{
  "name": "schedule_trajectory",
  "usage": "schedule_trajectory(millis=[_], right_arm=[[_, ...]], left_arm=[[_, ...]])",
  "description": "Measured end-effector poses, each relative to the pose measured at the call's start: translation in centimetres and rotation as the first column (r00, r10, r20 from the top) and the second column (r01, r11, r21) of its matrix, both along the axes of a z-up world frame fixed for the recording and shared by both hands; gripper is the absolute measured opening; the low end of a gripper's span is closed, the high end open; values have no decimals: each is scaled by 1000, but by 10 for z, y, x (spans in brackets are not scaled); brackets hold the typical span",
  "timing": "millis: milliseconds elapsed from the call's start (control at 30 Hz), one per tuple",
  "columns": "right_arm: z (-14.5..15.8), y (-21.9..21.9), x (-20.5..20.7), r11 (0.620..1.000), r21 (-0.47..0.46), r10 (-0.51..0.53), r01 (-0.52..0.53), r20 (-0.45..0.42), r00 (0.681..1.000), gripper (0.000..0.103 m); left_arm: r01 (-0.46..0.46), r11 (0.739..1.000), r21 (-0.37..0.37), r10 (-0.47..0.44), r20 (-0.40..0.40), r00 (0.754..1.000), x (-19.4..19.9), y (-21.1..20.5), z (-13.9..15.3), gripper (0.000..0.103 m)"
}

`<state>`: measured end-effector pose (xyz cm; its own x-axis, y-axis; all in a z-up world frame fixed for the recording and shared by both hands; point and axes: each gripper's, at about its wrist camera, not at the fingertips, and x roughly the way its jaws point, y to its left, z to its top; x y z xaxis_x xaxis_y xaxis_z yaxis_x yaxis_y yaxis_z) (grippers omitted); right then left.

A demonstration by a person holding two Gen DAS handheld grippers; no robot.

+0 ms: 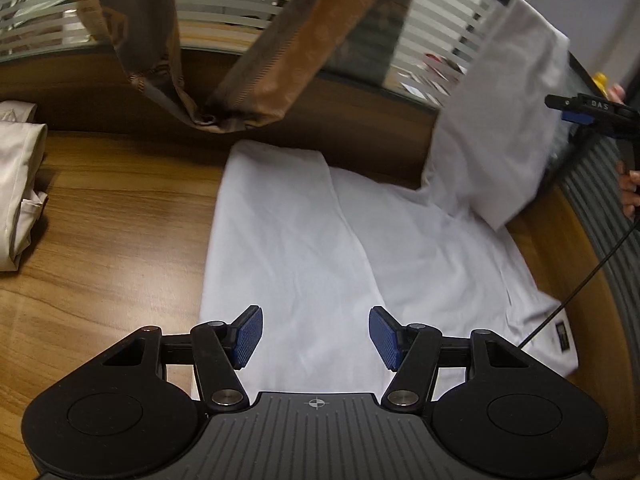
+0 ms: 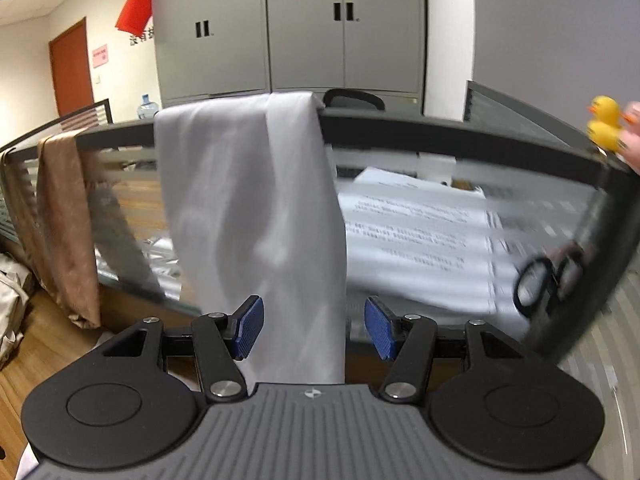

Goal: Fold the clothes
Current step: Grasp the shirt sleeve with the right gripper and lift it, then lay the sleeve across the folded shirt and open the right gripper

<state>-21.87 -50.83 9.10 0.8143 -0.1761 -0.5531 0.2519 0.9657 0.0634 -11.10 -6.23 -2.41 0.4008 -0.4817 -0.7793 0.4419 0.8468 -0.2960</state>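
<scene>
Left claw (image 1: 316, 336) nearest lens, blue pads apart, nothing between, hovering over white cotton T-shirt (image 1: 320, 240) lying partly folded on wooden tabletop (image 1: 112, 216). Another white garment (image 2: 256, 208) draped over grey partition rail (image 2: 440, 128). Right claw (image 2: 314, 326) half-wide, pads clear of that hanging cloth. Brown patterned garment (image 1: 280, 52) hangs left. Yellow rubber duck (image 2: 604, 124) on rail.

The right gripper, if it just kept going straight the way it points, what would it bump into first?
Most likely the white cloth hanging over the top rail of the desk partition. It falls right between the open right gripper fingers, untouched by the pads. How far ahead the cloth hangs is hard to judge.
</scene>
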Motion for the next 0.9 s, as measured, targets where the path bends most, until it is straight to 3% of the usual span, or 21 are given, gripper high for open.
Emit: schedule_trajectory(millis=[33,67,100,367,500,600,733,767,800,900], right_arm=[[1,0,1,1000,1,19,-19,6,1000,32],[2,3,0,999,-1,35,-35,10,999,8],[2,7,0,999,-3,50,-50,13,999,1],[-3,55,-15,973,-95,209,-209,-17,978,1],[-25,84,-21,953,-92,276,-287,-121,954,0],[-56,112,-21,921,-137,323,-365,-256,911,0],[-109,146,-35,879,-98,393,-466,-405,826,2],[-121,151,-42,877,-75,403,-475,-426,810,7],[-132,155,-51,875,-52,411,-481,-444,796,18],[-143,156,-70,896,-4,395,-445,-452,800,36]], left_arm=[[-5,1000,5,5,-2,1000,3,1,-2,62],[-11,1000,13,11,-5,1000,2,4,-4,62],[-15,1000,20,16,-7,1000,-1,6,-5,62],[-20,999,50,20,-14,1000,15,-2,-14,52],[-2,999,48,2,2,1000,12,-1,-12,51],[0,999,32,-1,15,1000,9,2,-9,51],[-2,1000,25,2,10,1000,4,7,-9,52],[-3,1000,26,3,6,1000,3,8,-10,52],[-4,1000,27,4,1,1000,2,8,-11,52],[-6,1000,27,6,-14,1000,0,9,-15,56]])
